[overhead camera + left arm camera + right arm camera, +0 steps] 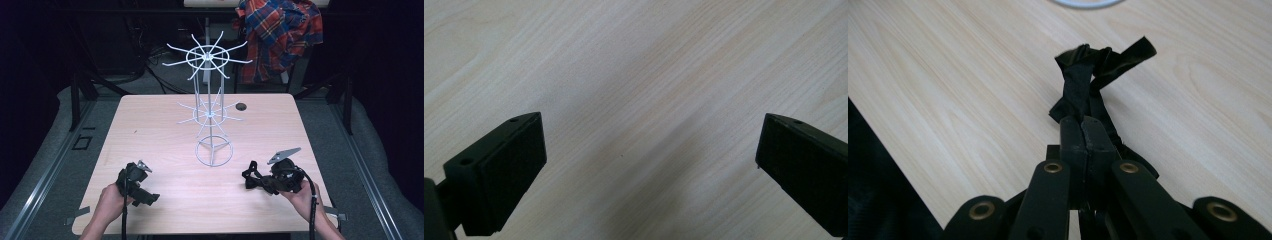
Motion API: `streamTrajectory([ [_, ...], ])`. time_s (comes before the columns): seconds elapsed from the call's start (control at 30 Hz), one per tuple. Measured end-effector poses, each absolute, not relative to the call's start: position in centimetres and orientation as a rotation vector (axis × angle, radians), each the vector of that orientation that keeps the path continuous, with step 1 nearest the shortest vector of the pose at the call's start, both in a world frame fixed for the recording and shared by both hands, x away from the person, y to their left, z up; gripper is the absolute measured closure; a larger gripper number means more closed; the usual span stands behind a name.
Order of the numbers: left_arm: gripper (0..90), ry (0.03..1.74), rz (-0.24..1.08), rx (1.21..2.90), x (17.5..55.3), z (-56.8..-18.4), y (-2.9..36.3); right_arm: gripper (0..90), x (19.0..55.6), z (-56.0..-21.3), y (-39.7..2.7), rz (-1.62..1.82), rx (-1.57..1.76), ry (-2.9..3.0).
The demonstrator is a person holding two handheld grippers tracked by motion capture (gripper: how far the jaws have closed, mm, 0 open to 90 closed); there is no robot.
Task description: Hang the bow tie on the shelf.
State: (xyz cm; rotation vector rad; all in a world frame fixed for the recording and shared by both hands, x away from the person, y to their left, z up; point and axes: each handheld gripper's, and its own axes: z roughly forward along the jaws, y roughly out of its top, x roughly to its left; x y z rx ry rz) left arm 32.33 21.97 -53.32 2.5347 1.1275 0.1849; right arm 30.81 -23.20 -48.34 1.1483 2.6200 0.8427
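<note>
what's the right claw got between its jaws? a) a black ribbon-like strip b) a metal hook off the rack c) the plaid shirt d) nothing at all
a: in the right gripper view the right claw has its jaws pressed together on a black ribbon-like strip, whose knotted end sticks out past the tips above the table.

the left tongs (142,192), gripped in the left hand (111,200), sit low with jaws spread wide, while the right tongs (252,179), gripped in the right hand (300,196), have jaws pressed together.
</note>
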Motion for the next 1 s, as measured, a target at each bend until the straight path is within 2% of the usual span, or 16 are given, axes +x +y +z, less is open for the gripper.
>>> streamTrajectory([
  [0.27,0.0,1.131,0.185,2.538,32.3,-53.4,21.9,89.8,30.8,-46.2,-24.6,1.067,1.225,2.554],
  [1.0,0.1,1.132,0.184,2.54,32.3,-53.4,21.9,89.9,30.1,-43.0,-26.7,1.265,1.228,2.393],
])
